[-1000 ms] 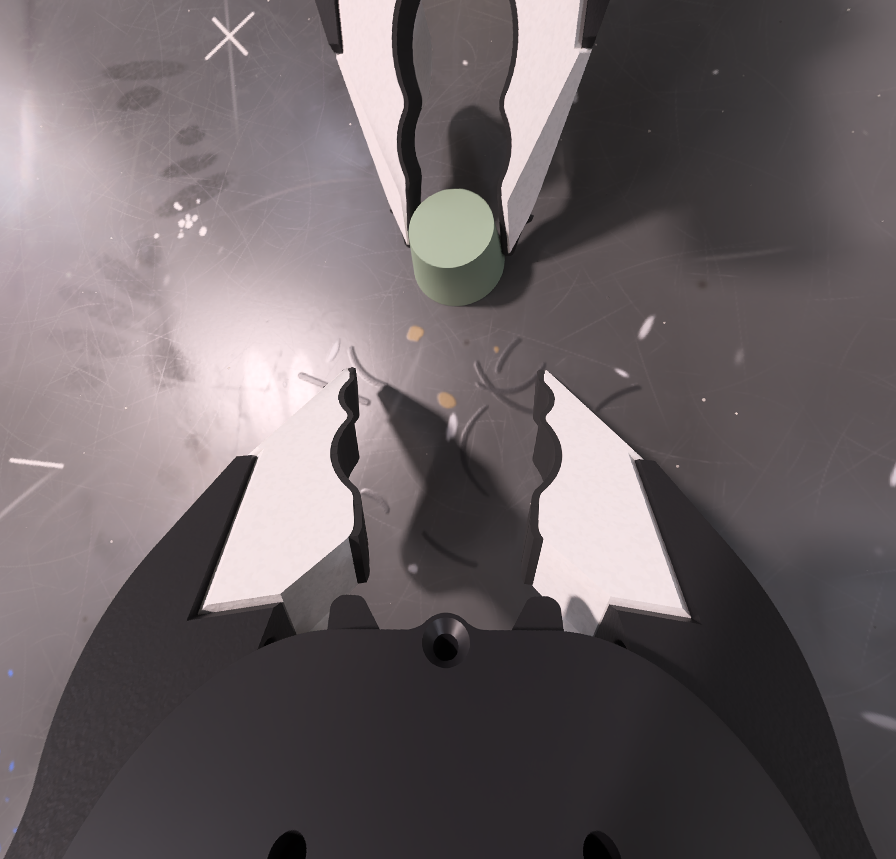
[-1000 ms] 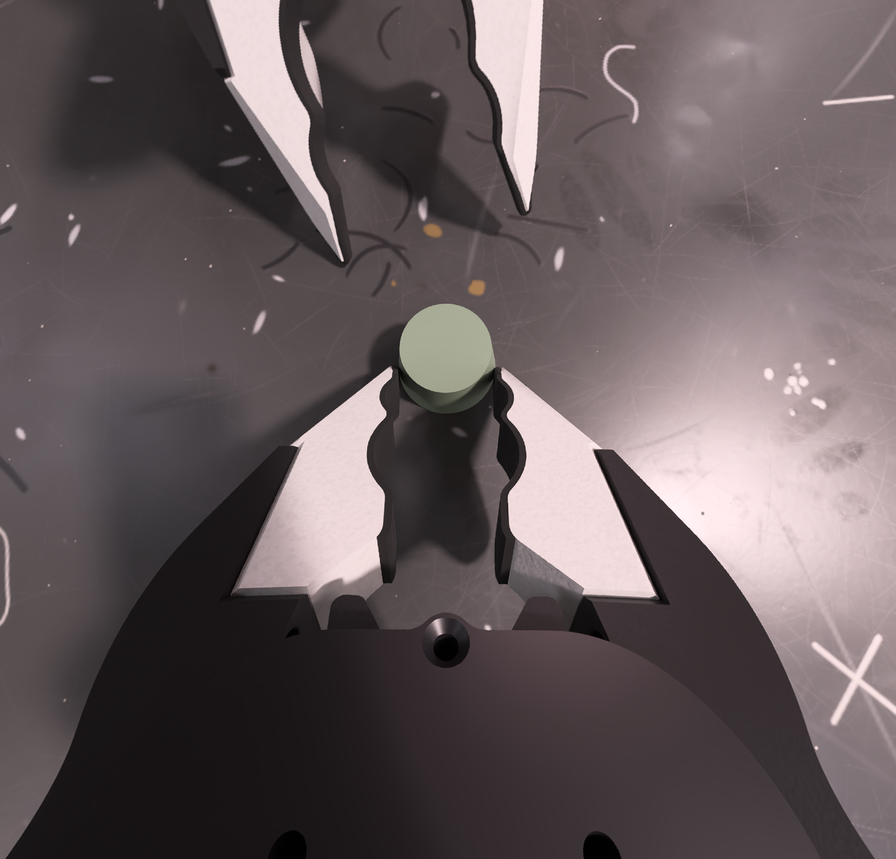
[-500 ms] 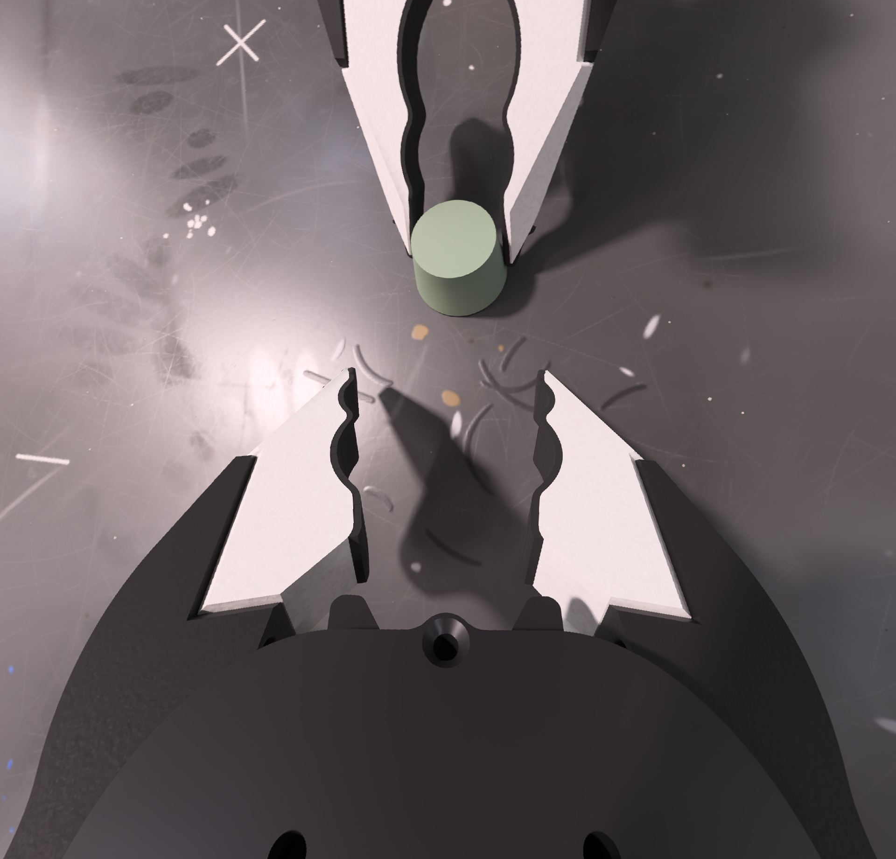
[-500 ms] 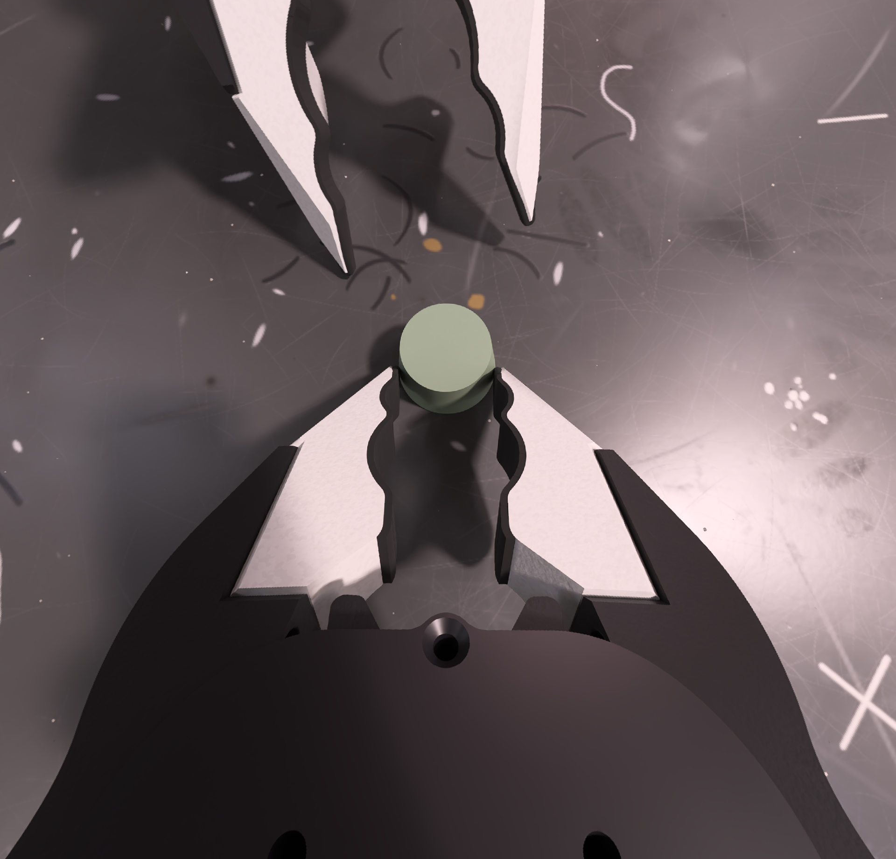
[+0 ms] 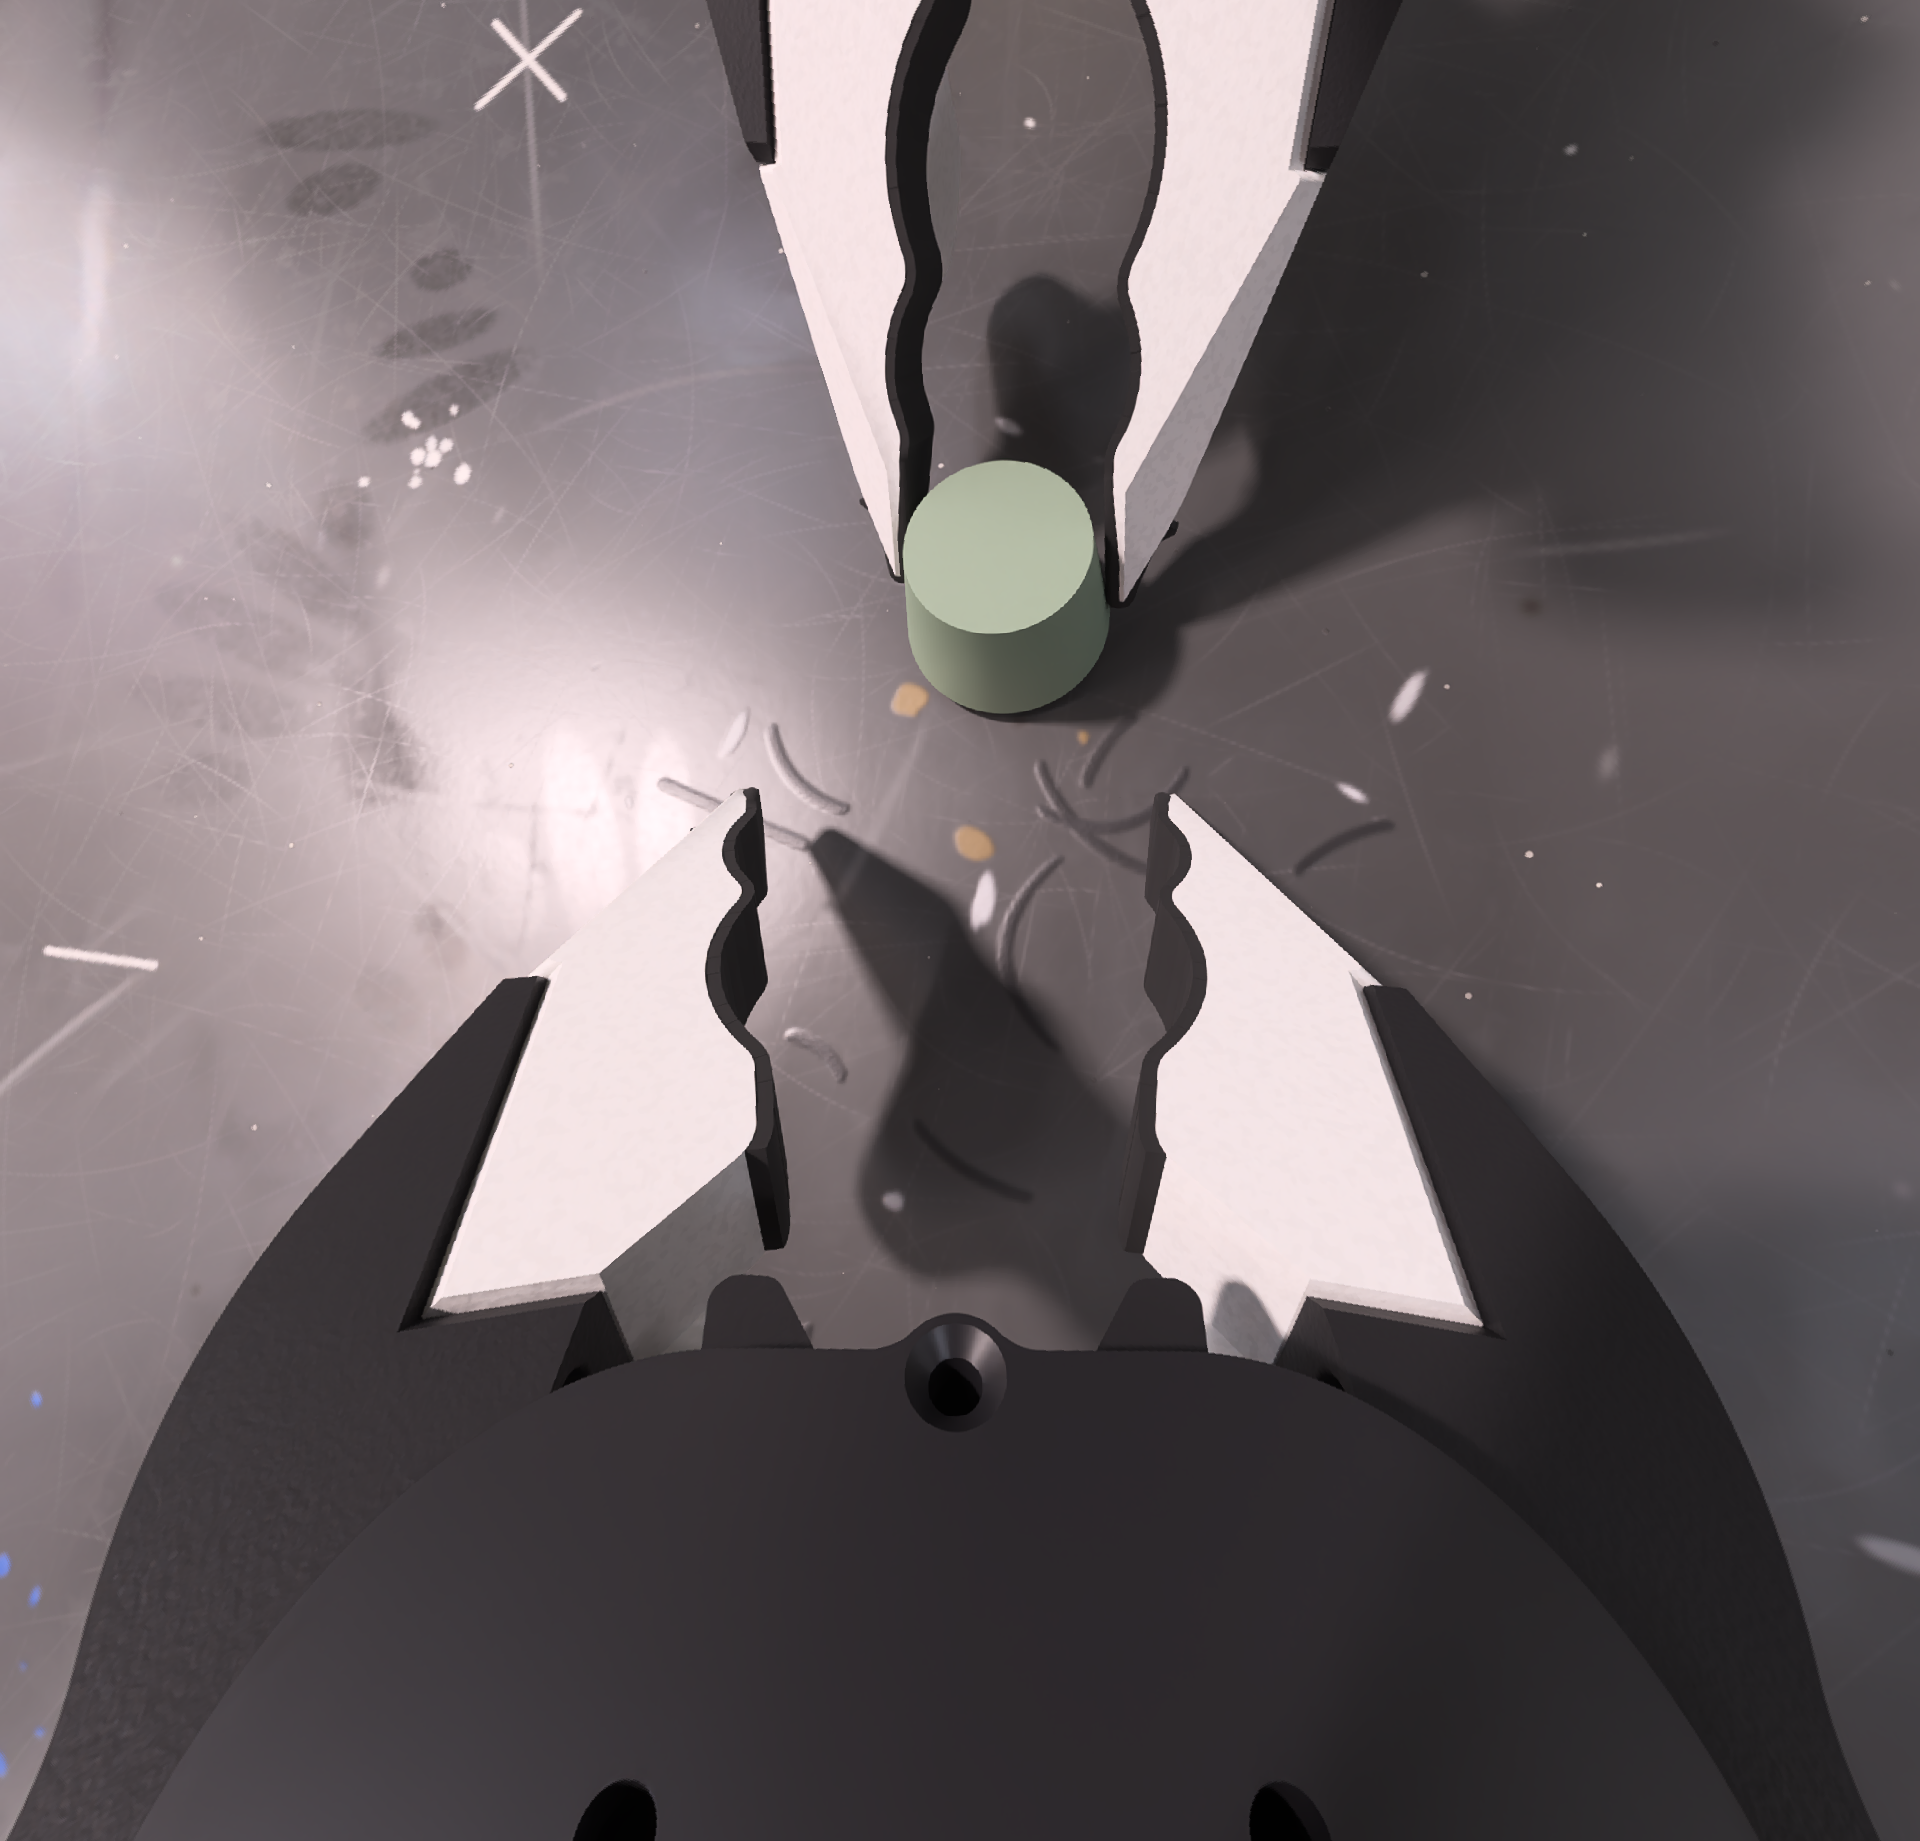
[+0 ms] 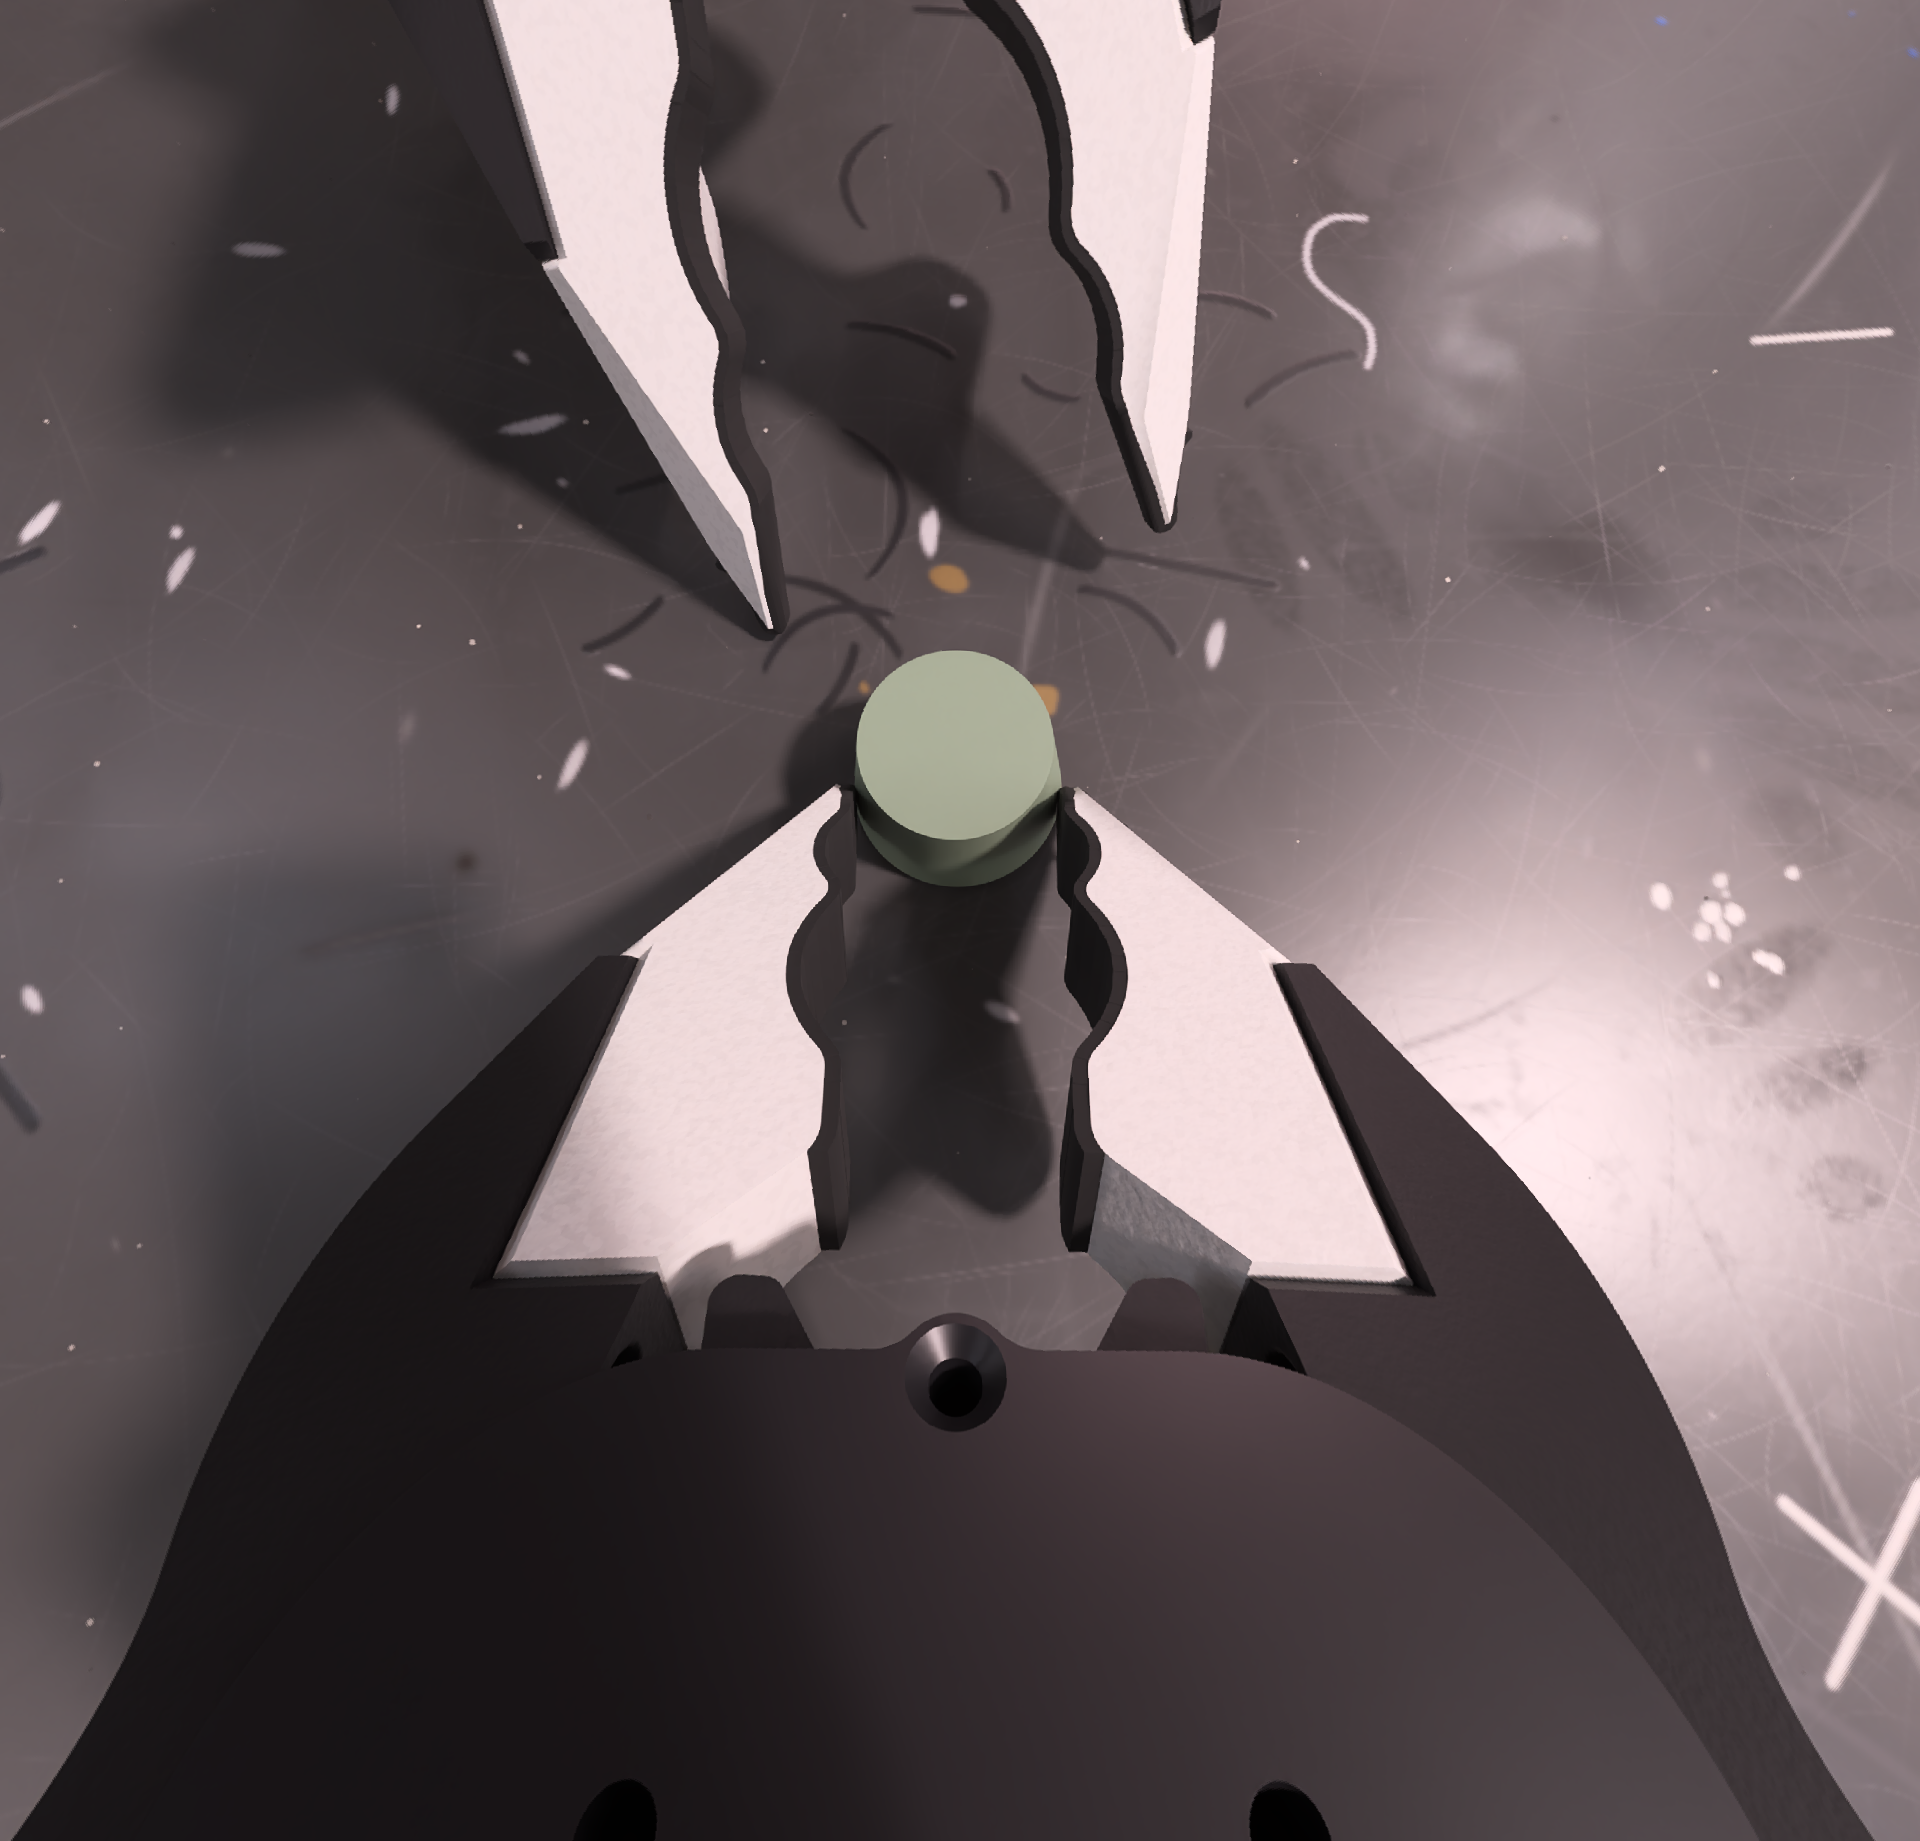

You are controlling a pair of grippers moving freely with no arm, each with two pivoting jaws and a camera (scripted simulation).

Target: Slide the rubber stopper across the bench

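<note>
A pale green rubber stopper (image 5: 1000,602) stands upright on the dark scratched bench (image 5: 312,648), wide end up. My right gripper (image 6: 956,799) is shut on the stopper (image 6: 951,763), with its white fingertips pressed on both sides near the base. In the left wrist view the right gripper (image 5: 1010,586) comes in from the top. My left gripper (image 5: 961,804) is open and empty, facing the stopper a short way in front of it. In the right wrist view the left gripper (image 6: 964,576) hangs just beyond the stopper.
The bench bears scratches, smudges, white flecks and curved marks. A white cross mark (image 5: 530,61) lies at the far left and also shows in the right wrist view (image 6: 1870,1604). Two orange specks (image 5: 971,841) lie between the grippers.
My right gripper has slid forward along the bench with the stopper in its tips, bringing it closer to my left gripper. The left gripper stays open and has hardly moved.
</note>
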